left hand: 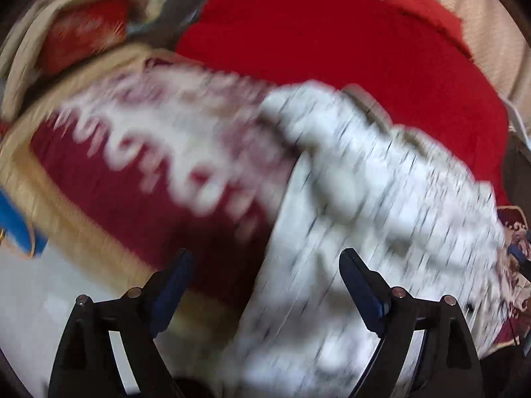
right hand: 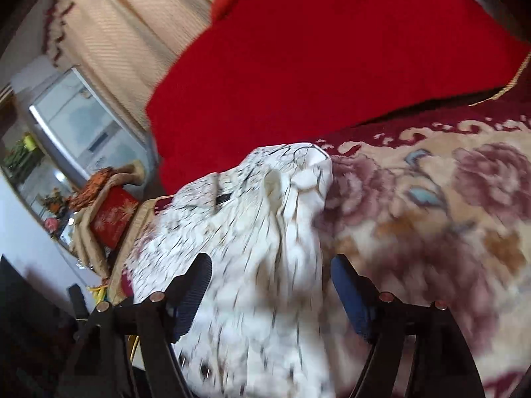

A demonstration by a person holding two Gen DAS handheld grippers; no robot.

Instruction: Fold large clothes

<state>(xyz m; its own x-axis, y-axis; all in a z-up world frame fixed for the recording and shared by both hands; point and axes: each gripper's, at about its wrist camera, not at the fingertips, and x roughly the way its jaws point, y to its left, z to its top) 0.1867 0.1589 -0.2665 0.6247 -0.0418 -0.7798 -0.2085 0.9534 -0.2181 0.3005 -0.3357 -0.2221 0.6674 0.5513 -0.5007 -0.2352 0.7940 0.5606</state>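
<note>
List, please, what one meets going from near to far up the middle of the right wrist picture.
White patterned garment → red blanket → beige striped backrest.

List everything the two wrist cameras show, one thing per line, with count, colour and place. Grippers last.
garment: one, white with thin dark flecks, crumpled on the floral cover, in front of both grippers
floral cover: one, dark red and cream, under the garment
red blanket: one, bright red, behind the garment
cushion: one, red with pale trim, at the far left
curtain: one, beige, behind the blanket
left gripper: one, black with blue pads, open, garment edge between its fingers
right gripper: one, black with blue pads, open astride the garment
</note>
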